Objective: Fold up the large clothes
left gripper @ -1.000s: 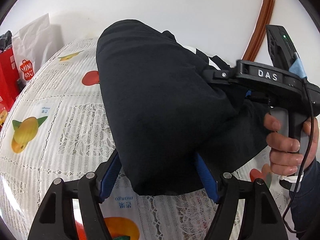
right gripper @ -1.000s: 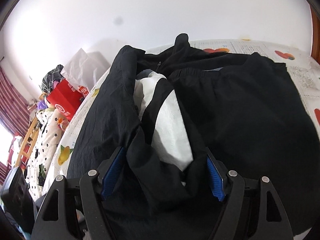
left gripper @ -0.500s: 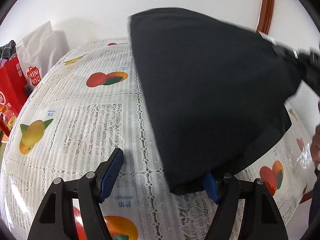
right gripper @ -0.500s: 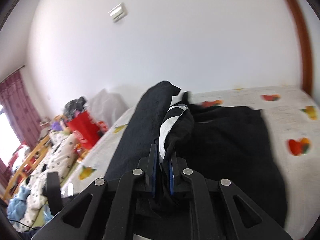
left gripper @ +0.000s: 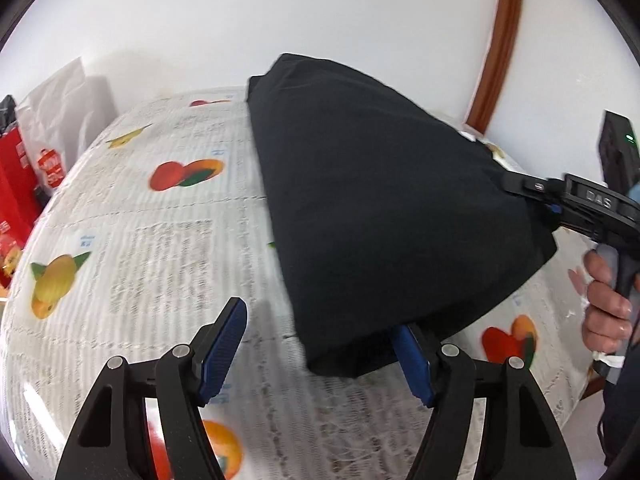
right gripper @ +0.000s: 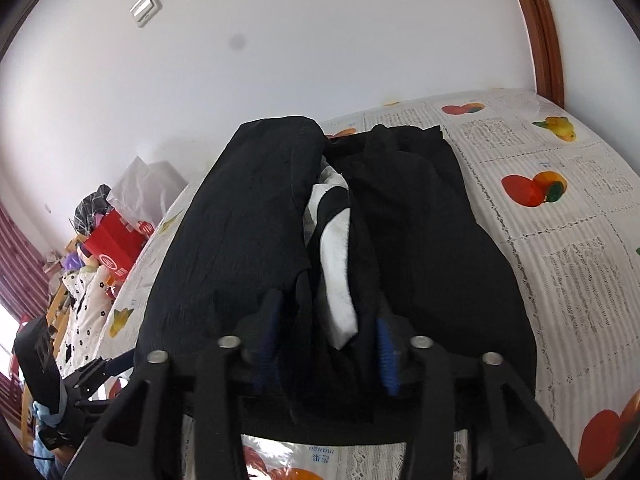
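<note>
A: Where is the black garment point(left gripper: 384, 216) now?

B: Folded into a thick bundle on the bench point(left gripper: 132, 240) with the fruit-print cover, toward its right side. A second ago it was bunched high between both tools; now it lies lower and flatter.

A: And the left hand-held gripper point(left gripper: 320, 348)?

B: Its fingers stand wide apart. A second ago the cloth filled the gap between them; since then it has slipped rightward, so only the right pad tucks under the bundle's near corner. It holds nothing.

A: The right hand-held gripper point(right gripper: 326, 346)?

B: Half a second ago its fingers were pinched tight on the fold. Now they have parted some way, with black cloth and a strip of white lining point(right gripper: 338, 276) bunched loosely between them. I judge that a release, not a grip.

A: Meaning?

B: Probably this fold has been laid down. The next move likely calls for smoothing it or taking a new edge.
</note>
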`<state>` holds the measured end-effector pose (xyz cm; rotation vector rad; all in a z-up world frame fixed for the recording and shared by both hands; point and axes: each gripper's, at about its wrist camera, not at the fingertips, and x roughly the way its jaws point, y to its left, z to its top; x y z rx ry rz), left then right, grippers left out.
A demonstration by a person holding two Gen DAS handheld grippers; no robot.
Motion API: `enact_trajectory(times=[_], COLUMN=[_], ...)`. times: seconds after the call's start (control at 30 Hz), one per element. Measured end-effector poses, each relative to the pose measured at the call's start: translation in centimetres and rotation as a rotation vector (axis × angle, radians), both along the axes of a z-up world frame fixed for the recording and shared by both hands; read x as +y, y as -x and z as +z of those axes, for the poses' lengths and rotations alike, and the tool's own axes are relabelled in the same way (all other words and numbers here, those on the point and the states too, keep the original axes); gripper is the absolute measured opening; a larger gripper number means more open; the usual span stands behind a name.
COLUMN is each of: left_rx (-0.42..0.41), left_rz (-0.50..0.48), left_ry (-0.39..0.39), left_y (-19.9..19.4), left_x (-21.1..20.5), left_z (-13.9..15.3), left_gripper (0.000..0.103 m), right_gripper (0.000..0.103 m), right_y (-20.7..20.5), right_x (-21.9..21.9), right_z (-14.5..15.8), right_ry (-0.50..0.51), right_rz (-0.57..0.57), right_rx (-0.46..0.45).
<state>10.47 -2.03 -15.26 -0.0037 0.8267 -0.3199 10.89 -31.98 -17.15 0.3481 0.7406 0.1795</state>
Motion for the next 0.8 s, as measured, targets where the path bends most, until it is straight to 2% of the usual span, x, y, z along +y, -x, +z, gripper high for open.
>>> enact_trajectory(times=[0.13, 0.27, 0.3, 0.33, 0.4, 0.5, 0.67, 0.73, 0.8], left_rx=[0.019, 0.043, 0.041, 0.043, 0.044, 0.047, 0.049, 0.049, 0.048], left_rz=[0.000, 0.020, 0.024, 0.033, 0.062, 0.085, 0.096, 0.096, 0.097], left_ry=[-0.004, -0.065, -0.073, -0.088, -0.127, -0.135, -0.137, -0.139, -0.145], left_y=[-0.7, -1.6, -1.2, -1.3, -1.4, -1.7, -1.9, -2.0, -2.1], left_x=[-1.3, -2.3, -2.5, -2.6, -2.8, -2.8, -2.5, -2.5, -2.5], left_z=[-0.3, -1.3, -1.1, -1.1, -1.3, -1.4, -1.5, -1.5, -1.5], left_gripper=[0.069, 0.069, 0.069, 0.070, 0.070, 0.070, 0.070, 0.070, 0.070], right_gripper=[0.054, 0.052, 0.042, 0.025, 0.014, 0.009, 0.008, 0.007, 0.007], right_y=[-1.1, -2.0, -2.1, -2.1, -2.2, -1.9, 0.9, 2.1, 2.3], right_x=[0.1, 1.0, 1.2, 1.5, 1.8, 1.6, -2.0, -3.5, -5.2], right_z=[-0.2, -0.6, -0.6, -0.5, -0.1, 1.3, 5.4, 5.6, 4.0], right_ry=[0.012, 0.039, 0.046, 0.050, 0.058, 0.062, -0.069, -0.045, -0.068], right_rz=[0.013, 0.026, 0.030, 0.040, 0.061, 0.077, 0.055, 0.006, -0.015], right_rx=[0.020, 0.041, 0.040, 0.035, 0.029, -0.017, -0.184, -0.221, -0.183])
